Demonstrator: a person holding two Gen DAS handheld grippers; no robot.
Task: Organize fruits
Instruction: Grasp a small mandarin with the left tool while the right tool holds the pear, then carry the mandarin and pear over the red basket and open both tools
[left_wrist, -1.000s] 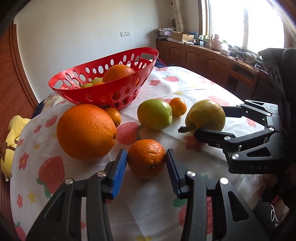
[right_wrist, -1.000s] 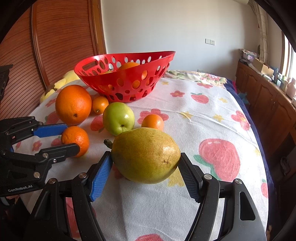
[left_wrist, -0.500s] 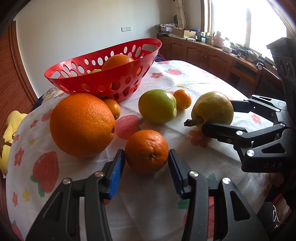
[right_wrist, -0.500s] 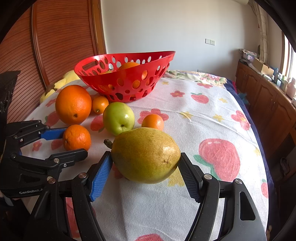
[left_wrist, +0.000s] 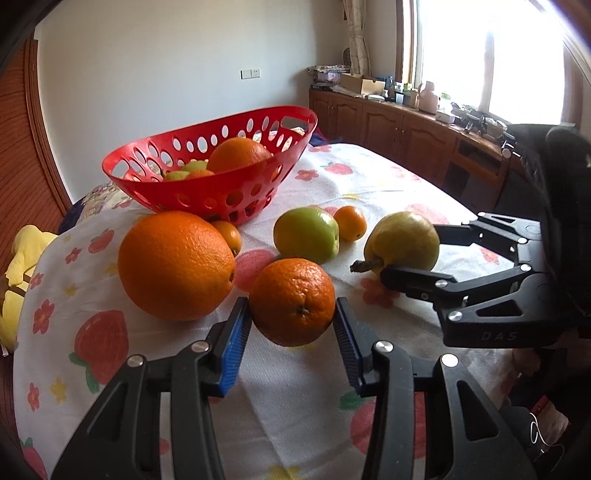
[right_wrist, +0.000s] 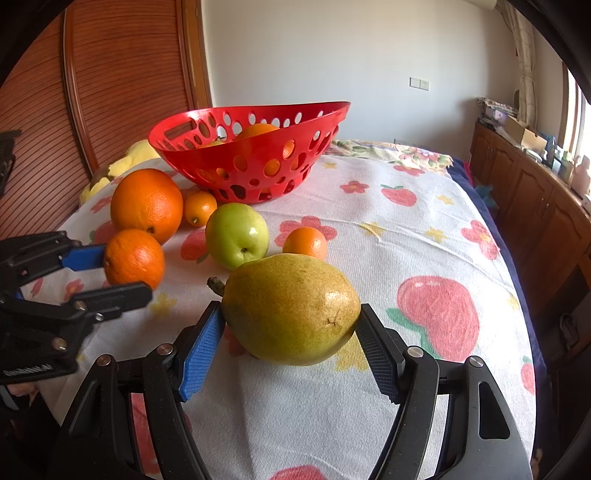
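Large orange at 9 o'clock of the mid-size orange, nearly touching it. Left gripper: blue pads clamped on both sides of the mid-size orange. Red basket at 11 o'clock, holding an orange and greenish fruit. Green apple at 12 o'clock, small tangerine just beside it. Right gripper: pads pressed on the pear, over the flowered tablecloth.

Each black hand-held gripper has blue ribbed pads and silver screws.
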